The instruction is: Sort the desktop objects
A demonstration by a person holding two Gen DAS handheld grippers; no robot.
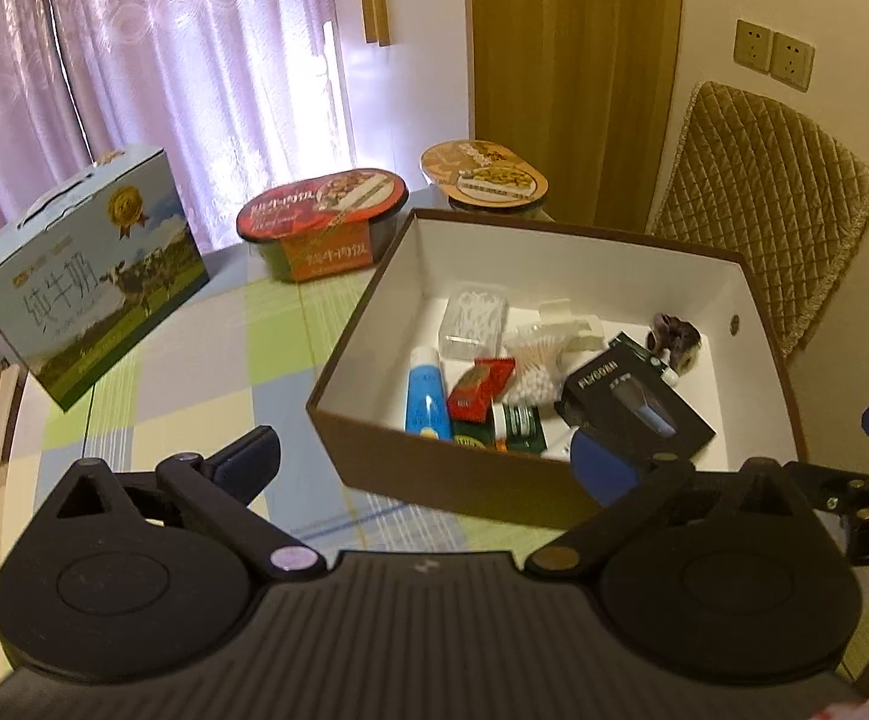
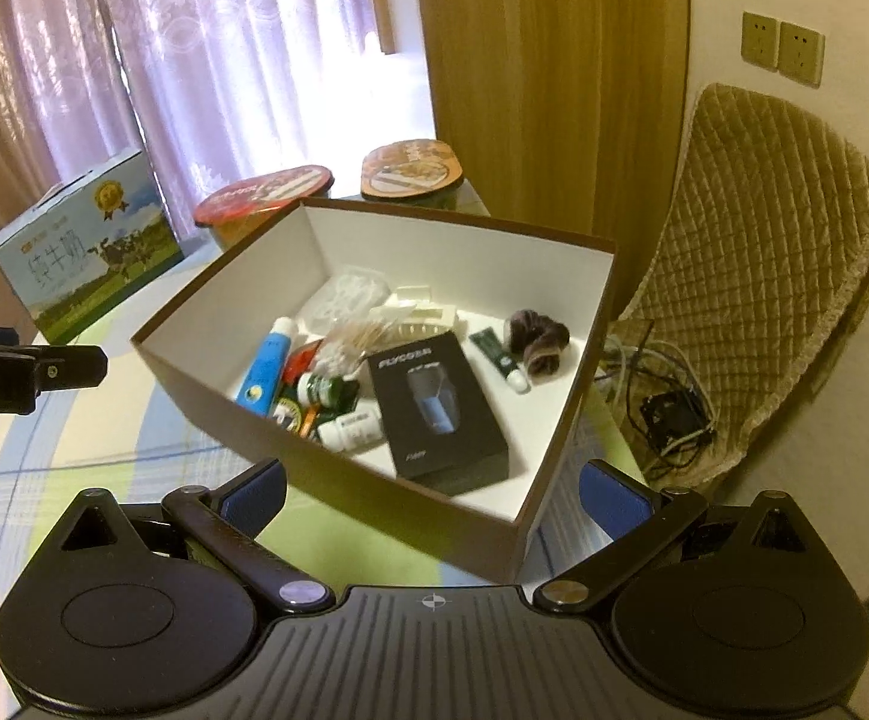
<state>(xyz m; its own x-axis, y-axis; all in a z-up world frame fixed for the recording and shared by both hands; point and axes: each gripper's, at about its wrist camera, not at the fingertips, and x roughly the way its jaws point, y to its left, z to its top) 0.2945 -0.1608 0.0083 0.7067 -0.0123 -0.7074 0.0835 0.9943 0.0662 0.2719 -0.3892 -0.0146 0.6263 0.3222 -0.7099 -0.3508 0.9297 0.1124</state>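
progress: late, small items already piled in the brown box (image 2: 374,483) just ahead of both | left hand-held gripper (image 1: 428,462): spread, empty | right hand-held gripper (image 2: 431,495): spread, empty | left: milk carton (image 1: 83,276), two meal tubs (image 1: 326,222) beyond on desk (image 1: 194,384), maybe unsorted

Brown box (image 2: 338,480) open-topped; near wall blocks low approach.

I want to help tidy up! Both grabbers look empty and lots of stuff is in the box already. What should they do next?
Probably draw both back and stop: the left gripper and right gripper are open and empty, and the small items already lie in the brown box. Only big food packages show outside it.
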